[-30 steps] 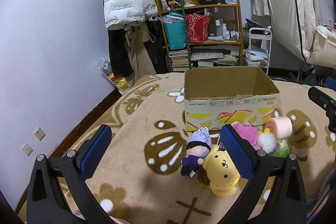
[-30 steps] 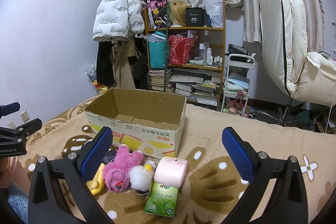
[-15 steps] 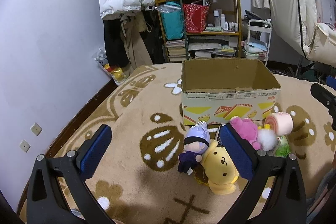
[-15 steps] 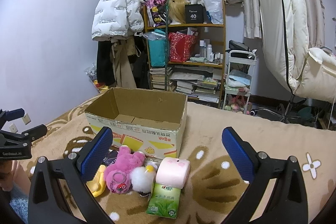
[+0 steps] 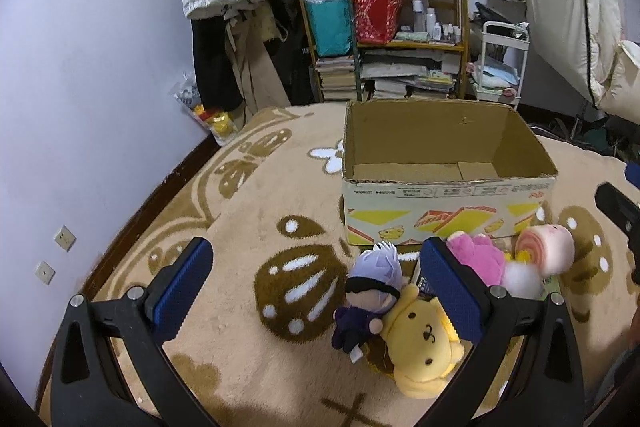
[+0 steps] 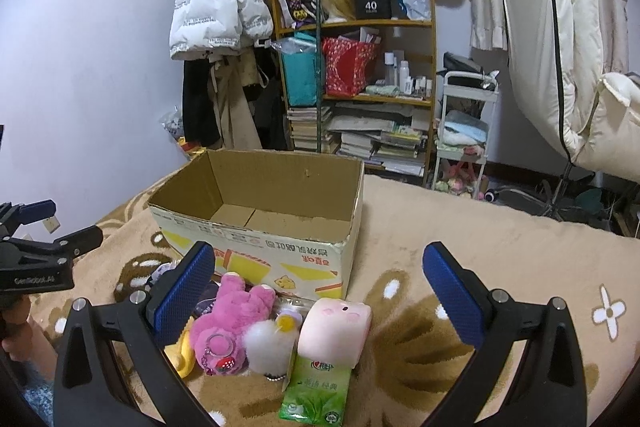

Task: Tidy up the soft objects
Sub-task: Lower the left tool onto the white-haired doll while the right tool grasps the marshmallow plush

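Observation:
An open, empty cardboard box point(image 5: 448, 203) point(image 6: 264, 235) stands on the patterned blanket. Before it lie soft toys: a purple-haired doll point(image 5: 370, 291), a yellow dog plush point(image 5: 424, 343), a pink bear plush point(image 5: 476, 259) point(image 6: 232, 319), a white pompom point(image 6: 267, 347), a pink roll cushion point(image 5: 546, 249) point(image 6: 334, 329) and a green tissue pack point(image 6: 318, 385). My left gripper point(image 5: 316, 295) is open and empty, above the blanket left of the toys. My right gripper point(image 6: 320, 295) is open and empty, above the pink bear and the roll cushion.
The beige blanket point(image 5: 200, 227) covers the bed. A shelf with books and bags point(image 6: 360, 107), hanging coats point(image 6: 220, 27), a small white cart point(image 6: 464, 131) and a cream chair point(image 6: 580, 67) stand behind. The purple wall point(image 5: 80, 67) is at the left.
Both grippers have risen and tilted down a little, so the inside floor of the box now shows. The toys have not moved.

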Demonstrator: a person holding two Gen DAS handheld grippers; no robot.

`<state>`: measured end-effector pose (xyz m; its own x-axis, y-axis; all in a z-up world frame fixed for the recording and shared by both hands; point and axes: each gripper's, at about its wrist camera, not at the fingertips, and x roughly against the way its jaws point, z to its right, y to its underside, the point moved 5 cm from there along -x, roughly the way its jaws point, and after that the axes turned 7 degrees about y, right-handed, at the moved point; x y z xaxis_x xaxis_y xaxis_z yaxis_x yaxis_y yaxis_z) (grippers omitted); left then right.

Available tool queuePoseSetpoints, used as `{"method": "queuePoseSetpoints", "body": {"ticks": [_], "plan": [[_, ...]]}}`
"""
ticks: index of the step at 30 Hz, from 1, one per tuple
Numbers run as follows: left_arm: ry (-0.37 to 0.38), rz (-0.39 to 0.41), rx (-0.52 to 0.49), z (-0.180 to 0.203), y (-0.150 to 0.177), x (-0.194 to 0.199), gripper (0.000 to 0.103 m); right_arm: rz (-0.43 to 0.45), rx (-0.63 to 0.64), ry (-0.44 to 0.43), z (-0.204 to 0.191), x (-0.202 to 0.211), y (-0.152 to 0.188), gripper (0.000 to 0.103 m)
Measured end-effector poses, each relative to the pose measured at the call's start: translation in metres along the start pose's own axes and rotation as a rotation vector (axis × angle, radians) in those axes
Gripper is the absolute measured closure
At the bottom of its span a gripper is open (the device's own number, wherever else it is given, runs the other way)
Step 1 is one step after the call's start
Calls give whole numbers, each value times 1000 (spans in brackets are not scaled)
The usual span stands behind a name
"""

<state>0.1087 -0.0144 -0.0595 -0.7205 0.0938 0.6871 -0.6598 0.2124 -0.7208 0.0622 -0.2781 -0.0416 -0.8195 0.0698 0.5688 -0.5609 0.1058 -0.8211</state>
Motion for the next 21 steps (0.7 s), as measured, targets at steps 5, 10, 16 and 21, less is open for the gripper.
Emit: {"method": "queuePoseSetpoints", "body": {"ticks": [5, 10, 16, 21], "plan": [[20, -105, 23, 0, 2, -30, 1, -84, 0, -50, -1, -19, 4, 0], [45, -185, 47, -1, 11, -57, 1, -162, -10, -56, 0, -45, 15, 0], [54, -257, 63, 0, 22, -81, 1, -207, 1, -55, -3, -66, 24, 0], [73, -303, 24, 11, 31, -96, 1, -260, 0, -56, -1, -83, 33, 0]]}}
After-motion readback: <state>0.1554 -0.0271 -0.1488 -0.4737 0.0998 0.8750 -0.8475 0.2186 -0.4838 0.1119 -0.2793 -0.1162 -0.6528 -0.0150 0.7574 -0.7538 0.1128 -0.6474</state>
